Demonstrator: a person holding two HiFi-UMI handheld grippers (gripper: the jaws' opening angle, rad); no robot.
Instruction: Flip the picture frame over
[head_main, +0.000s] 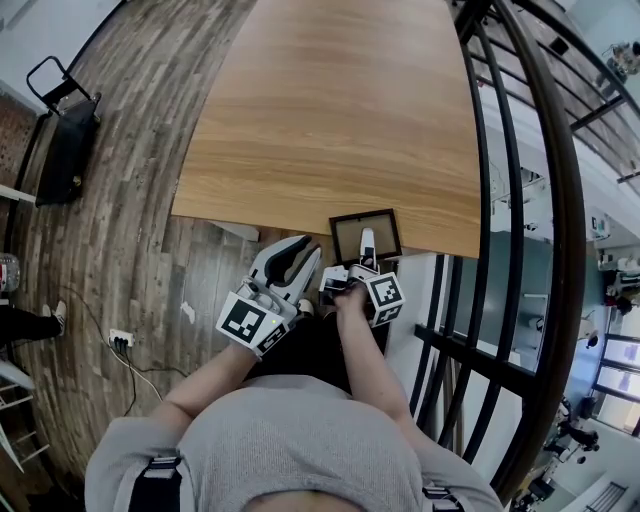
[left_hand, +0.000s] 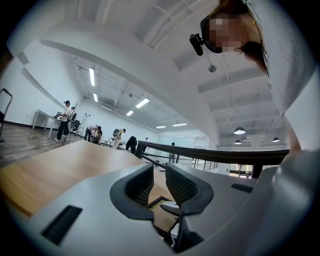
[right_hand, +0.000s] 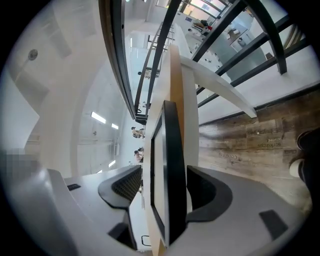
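Observation:
A small black picture frame (head_main: 383, 235) with a pale inner panel lies flat at the near edge of the wooden table (head_main: 330, 110), partly over the rim. My right gripper (head_main: 367, 245) reaches onto it, one finger lying over its top. In the right gripper view the frame (right_hand: 170, 175) stands edge-on between the jaws; the left pad (right_hand: 127, 187) is clear of it with a gap, so the right gripper (right_hand: 162, 187) is open. My left gripper (head_main: 300, 255) hovers just left of the frame at the table edge. Its jaws (left_hand: 160, 182) stand slightly apart with nothing between them.
A black metal railing (head_main: 480, 200) runs close along the table's right side. Wooden floor lies below and to the left, with a black cart (head_main: 65, 140) and a power strip (head_main: 120, 340) on it. Several people (left_hand: 64, 120) work at far tables.

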